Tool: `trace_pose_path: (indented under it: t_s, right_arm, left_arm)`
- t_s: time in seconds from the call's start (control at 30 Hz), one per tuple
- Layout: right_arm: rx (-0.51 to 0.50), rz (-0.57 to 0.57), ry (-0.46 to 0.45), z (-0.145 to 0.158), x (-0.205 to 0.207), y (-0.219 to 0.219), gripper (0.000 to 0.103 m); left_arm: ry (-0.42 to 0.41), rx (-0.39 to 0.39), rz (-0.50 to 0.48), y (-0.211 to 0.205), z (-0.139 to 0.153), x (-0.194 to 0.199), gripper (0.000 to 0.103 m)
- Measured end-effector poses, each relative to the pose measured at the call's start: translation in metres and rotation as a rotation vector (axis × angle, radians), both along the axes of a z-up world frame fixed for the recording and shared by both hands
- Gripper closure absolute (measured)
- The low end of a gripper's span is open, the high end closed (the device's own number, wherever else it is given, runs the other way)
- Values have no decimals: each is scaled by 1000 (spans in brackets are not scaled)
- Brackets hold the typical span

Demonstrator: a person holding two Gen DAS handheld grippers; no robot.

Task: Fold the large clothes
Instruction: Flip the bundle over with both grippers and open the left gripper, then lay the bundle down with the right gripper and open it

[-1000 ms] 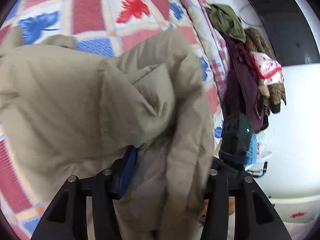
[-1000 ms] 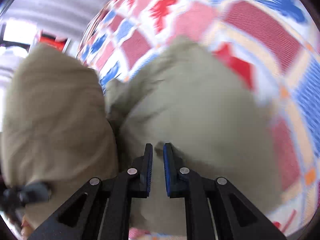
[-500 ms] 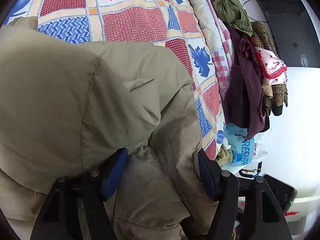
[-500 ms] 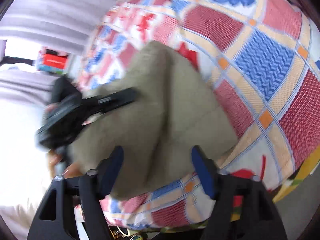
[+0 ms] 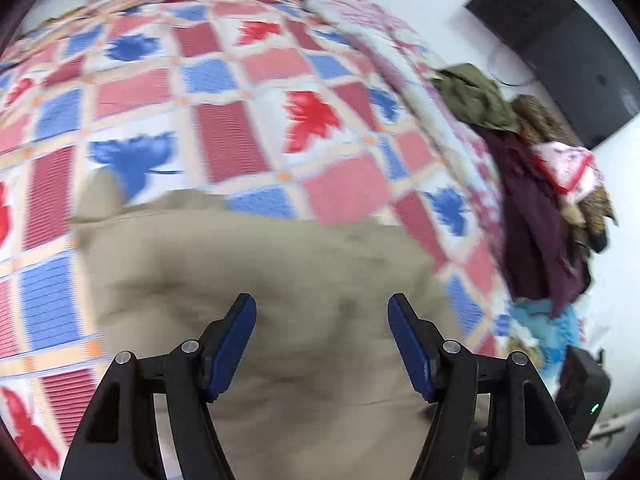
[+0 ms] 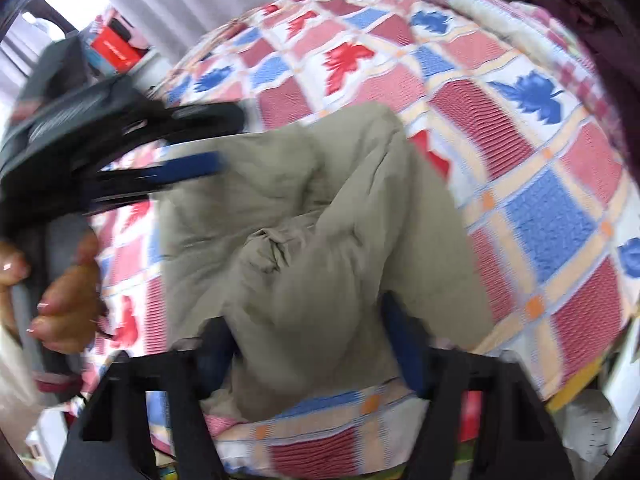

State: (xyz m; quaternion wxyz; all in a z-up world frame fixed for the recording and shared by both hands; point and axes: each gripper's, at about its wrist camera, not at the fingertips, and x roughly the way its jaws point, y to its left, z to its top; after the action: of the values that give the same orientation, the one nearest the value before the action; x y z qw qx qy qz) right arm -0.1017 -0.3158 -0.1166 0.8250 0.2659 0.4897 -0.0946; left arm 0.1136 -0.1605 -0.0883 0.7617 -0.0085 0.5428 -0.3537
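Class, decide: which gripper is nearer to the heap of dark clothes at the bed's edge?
Left. The left gripper hovers open over the khaki garment with the heap beside it; the right gripper sees only its fringe.

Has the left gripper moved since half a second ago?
Yes. The left gripper has pulled back from the khaki garment: more of the patchwork quilt shows beyond it, and its open fingers no longer straddle a fold.

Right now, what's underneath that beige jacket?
The beige jacket lies on a patchwork bedspread with red and blue leaves, which shows all round it. Whatever lies directly beneath the jacket is covered by its bulk.
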Motion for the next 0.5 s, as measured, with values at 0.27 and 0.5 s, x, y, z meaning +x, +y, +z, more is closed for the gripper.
trace_pose_path:
  t_s: [0.27,0.5]
  right_arm:
    - [-40,-2,58,-11,-15,-13,88]
    - [-43,-80,141,-41,-28,-38,88]
  left_arm:
    - [-10,99,99,13,-44,22,34]
    - [-60,118,9,-57,-61,15,34]
